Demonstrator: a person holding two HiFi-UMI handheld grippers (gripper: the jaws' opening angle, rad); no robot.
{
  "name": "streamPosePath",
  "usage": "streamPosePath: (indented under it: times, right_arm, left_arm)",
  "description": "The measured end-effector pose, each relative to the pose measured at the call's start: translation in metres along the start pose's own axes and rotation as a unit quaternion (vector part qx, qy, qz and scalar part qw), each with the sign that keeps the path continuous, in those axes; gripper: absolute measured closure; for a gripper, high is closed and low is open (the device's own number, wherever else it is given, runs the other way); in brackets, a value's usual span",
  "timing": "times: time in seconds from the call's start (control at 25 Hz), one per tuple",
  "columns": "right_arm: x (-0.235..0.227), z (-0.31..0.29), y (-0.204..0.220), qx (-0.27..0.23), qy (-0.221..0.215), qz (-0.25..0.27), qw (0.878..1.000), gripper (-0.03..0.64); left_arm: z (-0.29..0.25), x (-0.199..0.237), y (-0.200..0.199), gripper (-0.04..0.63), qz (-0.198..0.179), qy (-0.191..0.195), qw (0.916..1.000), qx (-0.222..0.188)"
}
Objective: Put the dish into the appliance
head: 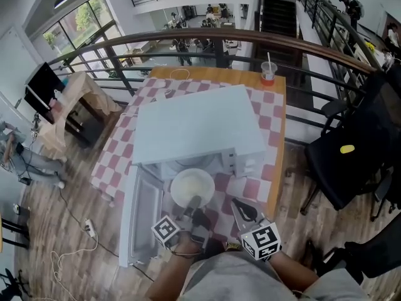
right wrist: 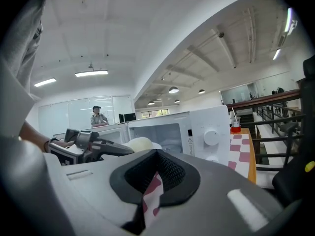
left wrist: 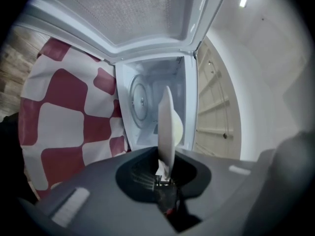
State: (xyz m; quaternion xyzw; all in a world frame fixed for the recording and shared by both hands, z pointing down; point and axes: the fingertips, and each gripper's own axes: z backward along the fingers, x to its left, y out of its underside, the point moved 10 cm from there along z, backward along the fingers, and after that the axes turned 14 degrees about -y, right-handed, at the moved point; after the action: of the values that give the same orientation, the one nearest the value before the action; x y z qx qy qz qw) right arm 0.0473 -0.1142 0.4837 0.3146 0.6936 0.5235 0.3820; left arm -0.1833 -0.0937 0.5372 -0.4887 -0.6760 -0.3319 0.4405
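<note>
**White plate held at the mouth of the microwave**

White was most of what I saw from the head camera. A white microwave (head: pixel 200 127) sat on a red-and-white checked tablecloth (head: pixel 266 115), and its door (head: pixel 143 215) was swung wide open to the left. The left gripper (head: pixel 193 202) was clamped on the near rim of a pale plate (head: pixel 192 185). In the left gripper view the plate stood edge-on between the jaws, pinched at its lower edge. That view looked straight into the oven cavity, where the round tray (left wrist: pixel 140 100) showed behind the plate.

From above, the plate hung just in front of the opening. Whether its far edge had crossed the sill, I could not tell at that steep angle.

The right gripper (head: pixel 237 204) was just beside the left one, over the cloth in front of the control panel. Its jaws stood only narrowly apart. A strip of checked cloth showed through the gap, and nothing was between them.

At the far corner of the wooden table (head: pixel 219 74) stood a cup (head: pixel 268 72) with a straw and red contents. A dark railing (head: pixel 188 39) curved behind the table, and a black chair (head: pixel 351 155) stood off to the right.
</note>
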Motion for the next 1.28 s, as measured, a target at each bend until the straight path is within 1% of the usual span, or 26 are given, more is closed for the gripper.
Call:
streamPosePath:
  times: [0.24,0.4,0.6,0.88,1.08,1.16,1.28]
  right_arm:
    - [-0.008,0.006,0.001,-0.002,0.015,0.000,1.000,0.617]
    - [-0.013,0.005,-0.001,-0.001,0.027,-0.003,1.000,0.617]
    - [-0.018,0.002,-0.002,0.005,0.029,0.009,1.000,0.617]
    - [-0.026,-0.007,-0.003,0.014,0.031,0.008,0.999,0.617]
    - [-0.031,-0.016,-0.004,0.020,0.034,0.011,0.999,0.617]
    - [-0.033,-0.018,-0.003,0.023,0.036,0.010,0.999,0.617]
    - [-0.035,-0.019,-0.001,0.027,0.040,0.006,0.999,0.617]
  left_arm:
    - [-0.032,0.009,-0.022,0.555,-0.011,-0.012,0.9999,-0.005]
    - [-0.059,0.014,-0.037,0.554,0.000,-0.019,0.9998,-0.007]
    - [-0.090,0.015,-0.057,0.552,-0.002,-0.028,0.9995,-0.016]
    - [-0.127,0.014,-0.077,0.551,0.031,-0.044,0.9982,-0.026]
    - [-0.140,0.016,-0.089,0.549,0.045,-0.059,0.9969,-0.027]
    - [-0.145,0.015,-0.093,0.549,0.040,-0.063,0.9969,-0.025]
    - [-0.148,0.012,-0.095,0.549,0.022,-0.073,0.9968,-0.023]
